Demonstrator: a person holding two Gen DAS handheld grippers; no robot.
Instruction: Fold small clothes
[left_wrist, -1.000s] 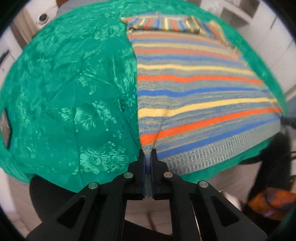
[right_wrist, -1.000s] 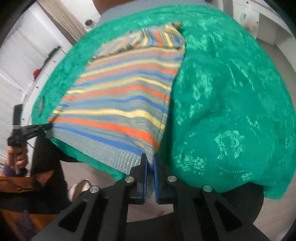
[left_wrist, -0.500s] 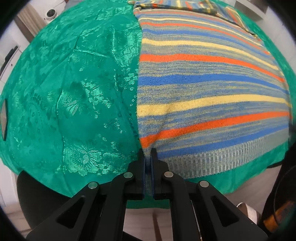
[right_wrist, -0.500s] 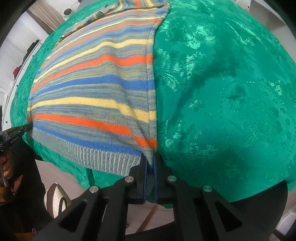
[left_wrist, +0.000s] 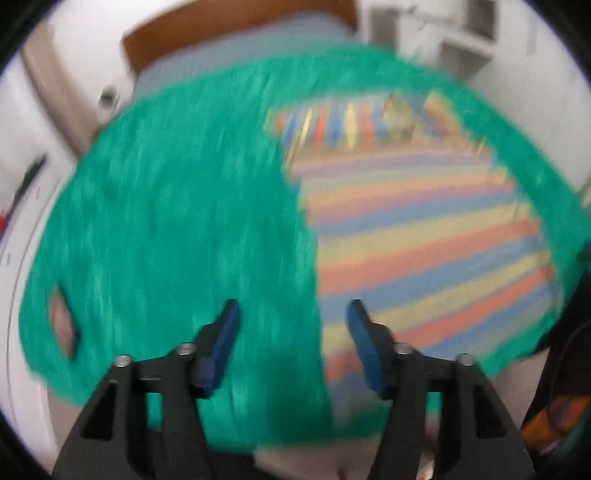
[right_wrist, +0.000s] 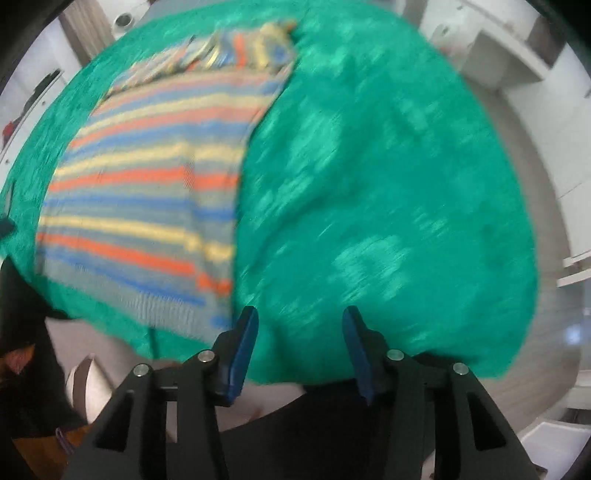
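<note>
Nearest us, at the near edge of the table, both grippers have just let go of the striped knitted sweater. A second ago each pinched a corner of its ribbed hem; now the left gripper hangs with its blue pads spreading apart and nothing between them, only green cloth and sweater edge seen beyond the gap. The right gripper is likewise opening, its jaws empty, lifted clear of the hem's right corner, which lies just beside its left pad. Both views are smeared by motion, so we cannot read fine creases.

Past the fingers, the sweater lies flat on the green brocade tablecloth, its hem along the near edge and its body running toward the far edge, where the sleeves or collar part sits folded across the top in a band of upright stripes. It lies well in from the cloth's left and right edges.

We judge that the smoothing pull on the hem is finished and the garment is spread. What remains, by our reckoning, is the next fold: taking the hem or a side again and carrying it over the body.
</note>
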